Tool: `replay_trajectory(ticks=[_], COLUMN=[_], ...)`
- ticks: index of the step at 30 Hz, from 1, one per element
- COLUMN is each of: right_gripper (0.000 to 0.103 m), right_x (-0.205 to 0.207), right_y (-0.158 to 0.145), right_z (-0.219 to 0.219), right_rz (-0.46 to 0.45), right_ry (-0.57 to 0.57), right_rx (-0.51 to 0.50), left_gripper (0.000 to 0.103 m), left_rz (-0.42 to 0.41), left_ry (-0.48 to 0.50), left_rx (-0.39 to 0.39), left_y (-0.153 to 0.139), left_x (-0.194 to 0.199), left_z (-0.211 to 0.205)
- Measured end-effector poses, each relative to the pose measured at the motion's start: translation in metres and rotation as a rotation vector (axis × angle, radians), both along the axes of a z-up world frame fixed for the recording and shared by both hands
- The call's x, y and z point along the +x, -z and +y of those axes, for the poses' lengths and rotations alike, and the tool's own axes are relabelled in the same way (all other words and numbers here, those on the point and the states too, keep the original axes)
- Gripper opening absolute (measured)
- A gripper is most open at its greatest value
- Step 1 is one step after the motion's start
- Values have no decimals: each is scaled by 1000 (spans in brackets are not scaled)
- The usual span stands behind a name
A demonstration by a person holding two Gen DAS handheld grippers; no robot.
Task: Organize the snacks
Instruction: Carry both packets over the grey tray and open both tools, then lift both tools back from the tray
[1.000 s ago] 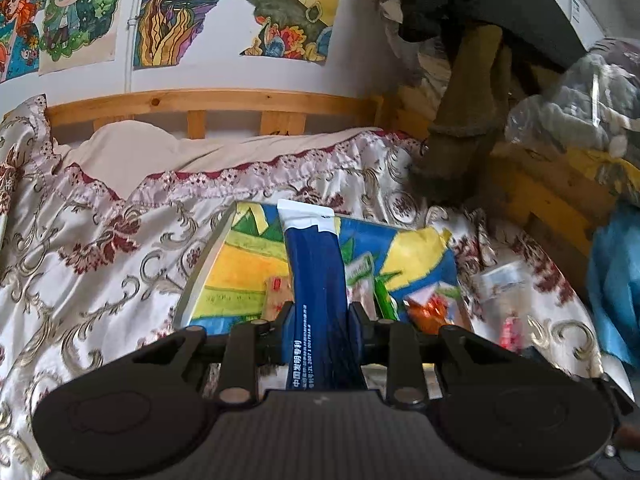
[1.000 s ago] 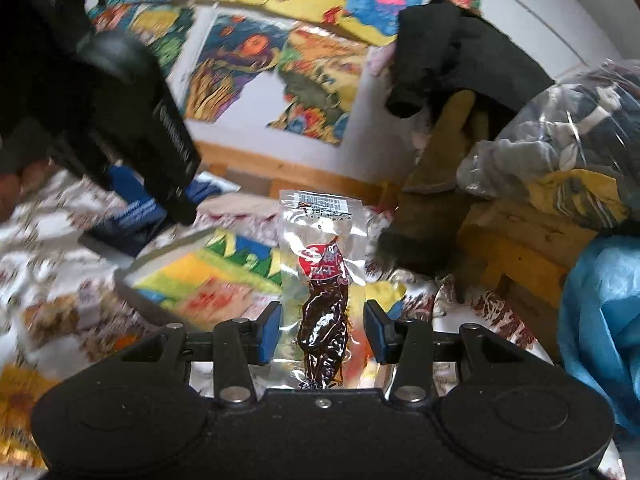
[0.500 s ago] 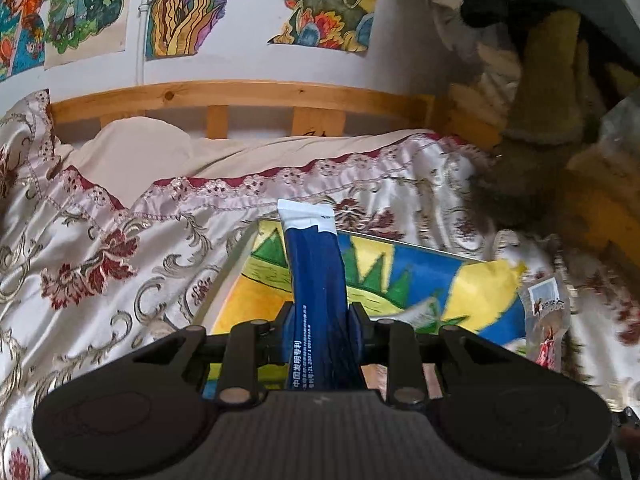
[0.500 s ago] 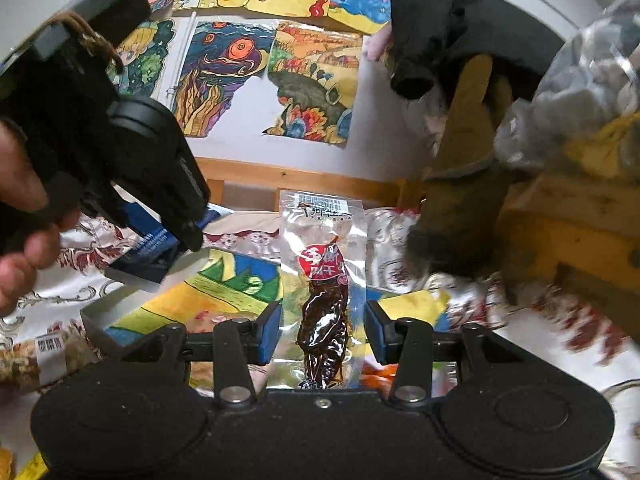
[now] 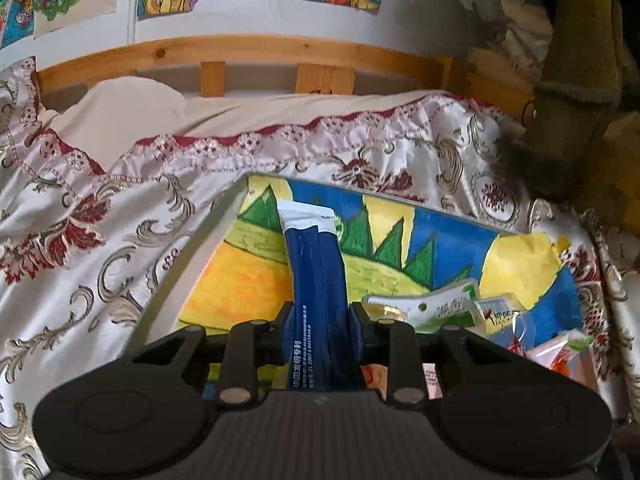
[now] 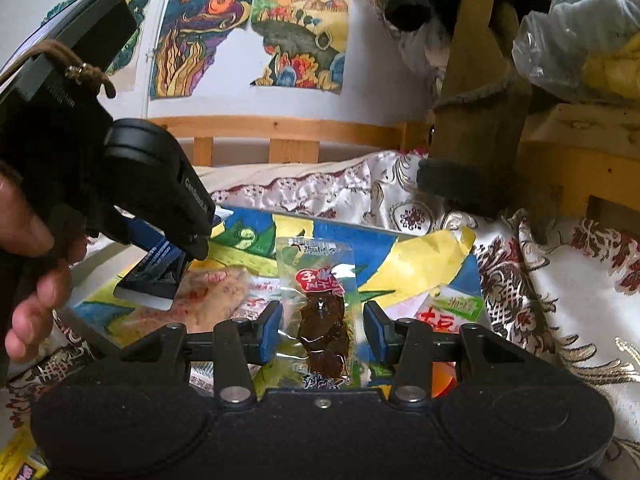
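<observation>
My left gripper (image 5: 322,316) is shut on a dark blue packet (image 5: 316,272) with a white end, which points out over the left half of a shallow box (image 5: 234,216) lined with a colourful drawing. Several snack packets, one green and white (image 5: 432,306), lie in the box's right part. My right gripper (image 6: 322,332) is shut on a clear packet (image 6: 320,300) of a dark brown snack with a red label, held upright over the same box (image 6: 420,256). In the right wrist view the left gripper (image 6: 190,246) and its blue packet (image 6: 154,266) hang at the left, gripped by a hand (image 6: 36,280).
The box rests on a floral satin bedspread (image 5: 100,232). A wooden headboard (image 5: 248,52) and a wall of drawings (image 6: 208,40) stand behind. Clothes (image 6: 476,132) and a plastic bag (image 6: 580,32) hang at the right. Yellow packets (image 6: 16,456) lie at the lower left.
Both grippers have come down and closer to the box, which now fills more of each view. Each still holds its packet, and the left gripper's blue packet now hangs over the box.
</observation>
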State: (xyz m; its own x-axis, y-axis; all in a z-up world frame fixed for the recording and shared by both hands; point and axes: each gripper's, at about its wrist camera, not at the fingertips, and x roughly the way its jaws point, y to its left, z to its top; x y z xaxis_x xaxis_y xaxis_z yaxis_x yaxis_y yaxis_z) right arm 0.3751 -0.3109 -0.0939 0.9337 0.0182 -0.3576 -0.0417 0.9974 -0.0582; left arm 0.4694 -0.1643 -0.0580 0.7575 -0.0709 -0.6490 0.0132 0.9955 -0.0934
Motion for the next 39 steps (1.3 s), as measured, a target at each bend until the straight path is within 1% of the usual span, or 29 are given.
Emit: replay_trajectory(ticks=[6, 12, 15, 17, 18, 20, 21, 23, 24, 26, 27, 29, 32, 33, 35, 37, 39], right_gripper=[47, 48, 48, 51, 53, 59, 61, 66, 67, 74, 76, 81, 86, 87, 95, 98, 100], right_x=[5, 13, 14, 13, 14, 13, 13, 12, 11, 7, 4, -1, -10, -14, -25, -37, -53], right_y=[2, 3, 4, 4, 4, 4, 3, 2, 1, -4, -7, -13, -28, -33, -46, -62, -77], right_z=[-1, -6, -5, -4, -5, -5, -5, -7, -7, -8, -8, -7, -7, -8, -10, -10, -6], right_rz=[10, 16, 19, 15, 15, 12, 8, 1, -2, -16, -28, -45, -63, -71, -90, -111, -143], right_ry=[5, 13, 13, 11, 8, 9, 10, 8, 8, 11, 10, 18, 35, 42, 61, 80, 74], right_rx=[-9, 30, 26, 27, 29, 31, 32, 49, 56, 61, 57, 39, 35, 41, 58, 80, 89], left_gripper=[32, 33, 35, 36, 38, 48, 50, 61, 63, 71, 74, 82, 88, 89, 95, 99, 100], left_rz=[1, -25, -30, -30, -31, -35, -38, -46, -56, -75, -83, -103, -138, -150, -176, -210, -247], left_ry=[8, 50, 49, 44, 41, 43, 43, 45, 44, 37, 28, 10, -16, -22, -24, -30, -32], left_rx=[28, 76, 75, 72, 73, 76, 78, 80, 77, 60, 45, 16, -13, -15, -13, -8, -5], left_y=[11, 14, 14, 14, 13, 13, 12, 10, 8, 3, -1, -9, -24, -30, -41, -53, -66], left_x=[-1, -3, -3, -2, -3, -5, -6, -10, -13, -19, -22, -28, -42, -47, -60, -74, -91], left_z=[-4, -9, -9, -8, -8, -8, -8, -8, -7, -4, -1, 6, 17, 20, 27, 32, 38])
